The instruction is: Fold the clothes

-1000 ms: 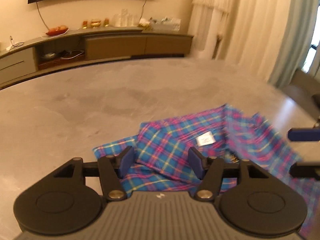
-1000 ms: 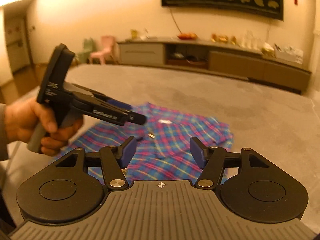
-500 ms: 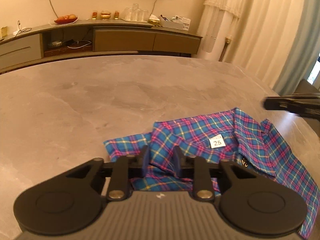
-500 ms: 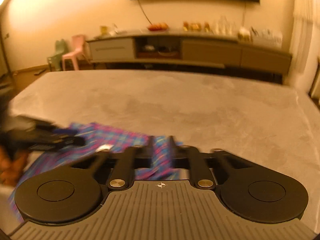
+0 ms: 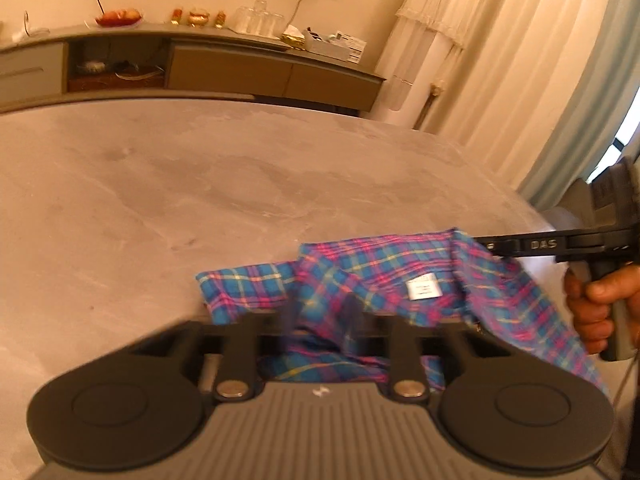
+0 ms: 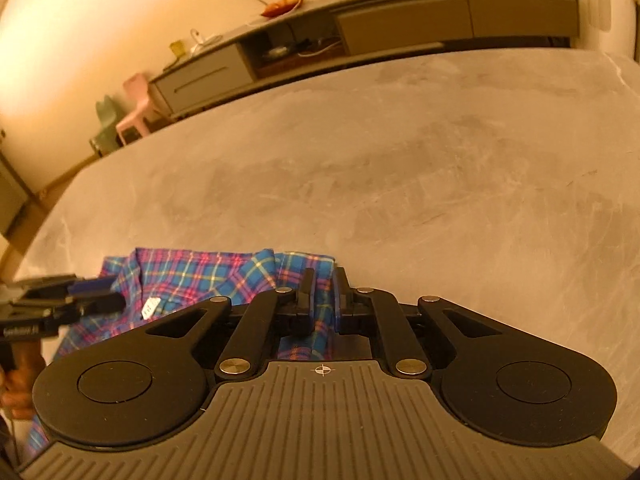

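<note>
At the near edge of the grey table [image 5: 200,184], toward six o'clock in both wrist views, we list one plaid shirt [image 5: 360,272]: blue, pink and yellow check, lying rumpled, collar side up, with a white neck label [image 5: 420,287] showing. The cloth reads as thin, soft and light; we judge it will sag, drag and slide on the smooth top, so hold is best taken at hems, shoulder seams or collar edge rather than mid-panel.

The left gripper [image 5: 320,320] has its fingers drawn close on a ridge of the fabric near the collar, though blur softens them. The right gripper [image 6: 322,296] pinches a raised fold of the same shirt between nearly closed fingers. Seen from the left camera, a hand [image 5: 600,312] at three o'clock holds that right tool.

Not made out: the shirt's lower half and sleeves, hidden beneath both gripper bodies; the label's print; how many layers each pinch holds. A sideboard [image 5: 240,64] stands at twelve o'clock.
</note>
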Motion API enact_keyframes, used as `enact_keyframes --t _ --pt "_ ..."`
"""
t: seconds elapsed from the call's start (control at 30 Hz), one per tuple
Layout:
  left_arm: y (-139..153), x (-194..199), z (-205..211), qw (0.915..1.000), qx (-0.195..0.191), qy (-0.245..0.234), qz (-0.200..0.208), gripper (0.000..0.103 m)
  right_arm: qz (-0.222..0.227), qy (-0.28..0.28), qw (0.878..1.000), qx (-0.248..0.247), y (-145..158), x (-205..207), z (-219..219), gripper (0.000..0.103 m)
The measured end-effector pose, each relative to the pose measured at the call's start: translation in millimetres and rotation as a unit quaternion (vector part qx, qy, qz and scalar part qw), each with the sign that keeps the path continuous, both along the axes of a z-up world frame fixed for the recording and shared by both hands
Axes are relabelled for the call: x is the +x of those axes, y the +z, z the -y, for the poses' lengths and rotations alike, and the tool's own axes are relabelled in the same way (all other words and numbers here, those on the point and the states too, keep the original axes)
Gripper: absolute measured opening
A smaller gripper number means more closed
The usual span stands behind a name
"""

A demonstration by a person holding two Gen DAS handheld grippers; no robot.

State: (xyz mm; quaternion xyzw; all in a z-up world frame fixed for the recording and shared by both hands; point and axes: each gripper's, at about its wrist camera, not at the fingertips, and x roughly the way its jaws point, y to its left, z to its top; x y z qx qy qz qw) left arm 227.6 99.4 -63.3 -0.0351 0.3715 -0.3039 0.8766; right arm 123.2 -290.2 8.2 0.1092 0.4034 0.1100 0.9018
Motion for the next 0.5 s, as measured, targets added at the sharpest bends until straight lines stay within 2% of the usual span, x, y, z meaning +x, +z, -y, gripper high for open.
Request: enact_keyframes --t 0.03,0.2,0.3,0.37,0.47,0.5 --pt "0.5 -1.9 1.1 0.9999 0.003 0.009 0.004 0.006 0.003 0.003 1.000 -0.012 0.3 -0.7 -2.8 0.000" --pt "13.9 -13.2 -2.7 0.9973 0.028 0.060 0.030 0.005 0.017 0.016 0.997 -0.072 1.7 -4.2 -16.7 0.001" --pt "13.3 -13.6 -8.3 0.9978 0.022 0.060 0.020 0.005 0.017 0.017 0.997 -0.074 2.5 -4.6 -16.0 0.001" --pt "6.1 -12.4 -0.1 0.9971 0.043 0.061 0.017 0.007 0.018 0.019 0.997 -0.078 2.6 -4.3 -17.0 0.001" --pt "12.4 -22.8 1.5 0.9944 0.060 0.079 0.037 0.012 0.021 0.021 0.996 -0.087 2.1 -4.4 -17.9 0.002" --pt "16.3 -27.2 1.5 0.9932 0.066 0.086 0.044 0.012 0.022 0.021 0.996 -0.086 1.9 -4.9 -17.0 0.006"
